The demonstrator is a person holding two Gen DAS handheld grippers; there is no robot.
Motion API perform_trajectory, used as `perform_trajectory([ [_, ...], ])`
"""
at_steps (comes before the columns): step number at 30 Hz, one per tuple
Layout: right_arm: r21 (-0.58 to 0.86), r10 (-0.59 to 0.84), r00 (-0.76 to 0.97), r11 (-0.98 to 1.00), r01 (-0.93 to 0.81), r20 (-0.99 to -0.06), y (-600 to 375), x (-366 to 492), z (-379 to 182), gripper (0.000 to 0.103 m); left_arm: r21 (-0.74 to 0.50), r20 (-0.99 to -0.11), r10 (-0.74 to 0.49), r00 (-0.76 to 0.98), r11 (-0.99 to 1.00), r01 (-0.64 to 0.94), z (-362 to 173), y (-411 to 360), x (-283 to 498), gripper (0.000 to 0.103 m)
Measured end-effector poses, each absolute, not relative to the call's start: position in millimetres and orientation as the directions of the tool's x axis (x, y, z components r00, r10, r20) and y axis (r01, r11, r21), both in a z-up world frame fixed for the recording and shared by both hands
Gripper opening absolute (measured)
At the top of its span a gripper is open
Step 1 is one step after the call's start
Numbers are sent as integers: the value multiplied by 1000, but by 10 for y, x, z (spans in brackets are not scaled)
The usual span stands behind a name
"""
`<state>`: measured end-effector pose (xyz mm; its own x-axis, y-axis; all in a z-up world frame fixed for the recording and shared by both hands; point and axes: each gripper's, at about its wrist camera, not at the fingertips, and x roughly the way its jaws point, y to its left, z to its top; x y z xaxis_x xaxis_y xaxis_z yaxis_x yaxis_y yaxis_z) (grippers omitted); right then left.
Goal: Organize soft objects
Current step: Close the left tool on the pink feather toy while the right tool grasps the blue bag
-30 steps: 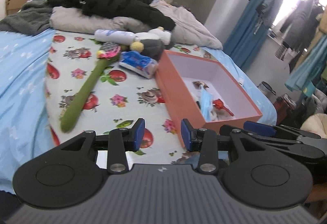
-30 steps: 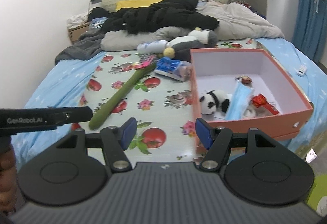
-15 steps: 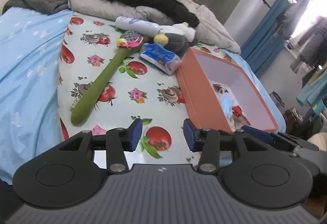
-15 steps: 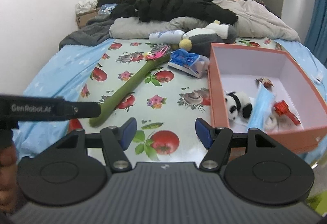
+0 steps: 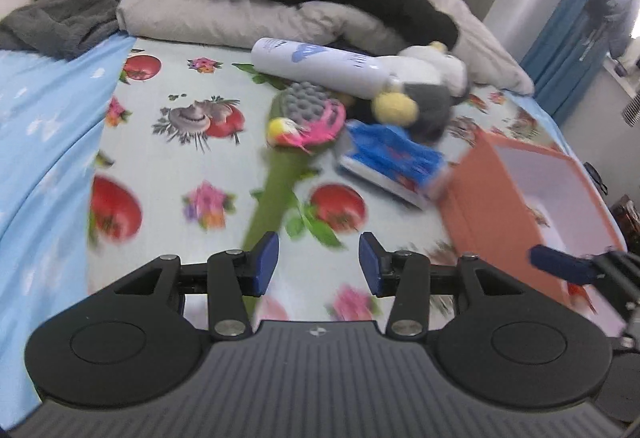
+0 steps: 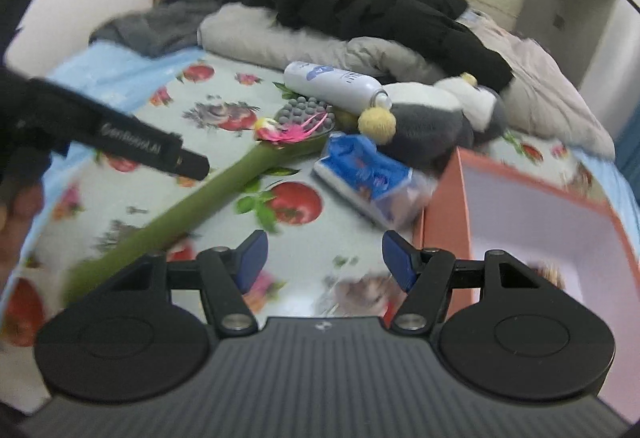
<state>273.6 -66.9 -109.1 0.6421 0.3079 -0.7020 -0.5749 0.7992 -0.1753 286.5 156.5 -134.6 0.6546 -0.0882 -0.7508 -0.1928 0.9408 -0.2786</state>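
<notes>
A pale bedsheet (image 5: 168,174) printed with red tomatoes and pink flowers sits beside a sky-blue blanket (image 5: 36,142). A long green plush stem (image 6: 208,194) ends in a grey bumpy head with pink fringe. The plush penguin (image 6: 428,122) is dark grey and white with a yellow ball. A white bottle (image 5: 320,66) carries blue print. A blurred blue packet (image 5: 392,162), perhaps tissues, lies beside the orange box (image 5: 488,198), lined pale lilac. Both tongs have blue pads (image 6: 250,258).

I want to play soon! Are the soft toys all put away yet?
Not yet. Both tools, left tool and right tool, are open and empty. The orange box sits ready, its contents blurred. The penguin plush, long green plush and blue tissue pack are still on the bed.
</notes>
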Motion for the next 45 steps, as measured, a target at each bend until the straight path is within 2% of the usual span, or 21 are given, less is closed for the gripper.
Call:
perform_trajectory([
  [6, -228, 257, 575, 736, -638, -776, -377, 3444, -1304, 66, -269, -774, -120, 622, 951, -150, -1739, 1783, 3718, 51],
  [9, -245, 263, 527, 663, -707, -808, -239, 3664, -1395, 73, -253, -796, -128, 592, 958, -133, -1887, 1823, 3983, 51],
  [10, -260, 258, 522, 642, -721, -813, -203, 3718, -1426, 73, -244, -799, -130, 587, 963, -118, -1918, 1832, 4049, 52],
  [12, -288, 251, 518, 601, -746, -818, -140, 3810, -1473, 73, -210, -797, -117, 592, 973, -90, -1965, 1845, 4159, 64],
  [13, -293, 254, 512, 583, -758, -820, -119, 3862, -1490, 74, -198, -791, -114, 601, 977, -75, -1989, 1856, 4193, 66],
  [16, -265, 252, 465, 557, -787, -849, -76, 4059, -1544, 74, -182, -789, -115, 603, 982, -51, -2104, 1910, 4315, 66],
  [20, -337, 205, 476, 479, -811, -855, 11, 4248, -1626, 74, -198, -784, -141, 604, 980, -29, -2221, 1998, 4433, 66],
  [26, -263, 133, 347, 427, -865, -928, 49, 4521, -1862, 74, -175, -782, -159, 603, 984, 33, -2356, 1972, 4558, 66],
  [31, -293, 88, 346, 365, -884, -934, 101, 4510, -1992, 73, -147, -772, -150, 618, 987, 56, -2383, 1934, 4571, 65],
  [32, -290, 86, 342, 361, -886, -936, 103, 4503, -2004, 72, -134, -769, -140, 624, 989, 56, -2379, 1923, 4568, 64],
  [34, -295, 79, 341, 348, -890, -937, 117, 4503, -2048, 60, -127, -764, -136, 630, 990, 60, -2371, 1905, 4562, 62],
  [36, -294, 78, 345, 367, -882, -936, 116, 4544, -2059, 55, -124, -759, -131, 638, 991, 56, -2355, 1881, 4548, 57],
  [40, -289, 92, 347, 385, -877, -933, 59, 4546, -2025, 36, -97, -751, -115, 651, 993, 64, -2322, 1804, 4505, 47],
  [43, -282, 113, 353, 401, -872, -929, 6, 4505, -1956, 31, -87, -744, -96, 661, 995, 47, -2280, 1782, 4458, 36],
  [44, -285, 120, 359, 405, -869, -926, -17, 4477, -1922, 31, -90, -741, -93, 666, 995, 39, -2263, 1787, 4435, 27],
  [45, -287, 127, 366, 410, -866, -922, -30, 4454, -1894, 31, -93, -737, -89, 670, 995, 31, -2241, 1793, 4407, 22],
])
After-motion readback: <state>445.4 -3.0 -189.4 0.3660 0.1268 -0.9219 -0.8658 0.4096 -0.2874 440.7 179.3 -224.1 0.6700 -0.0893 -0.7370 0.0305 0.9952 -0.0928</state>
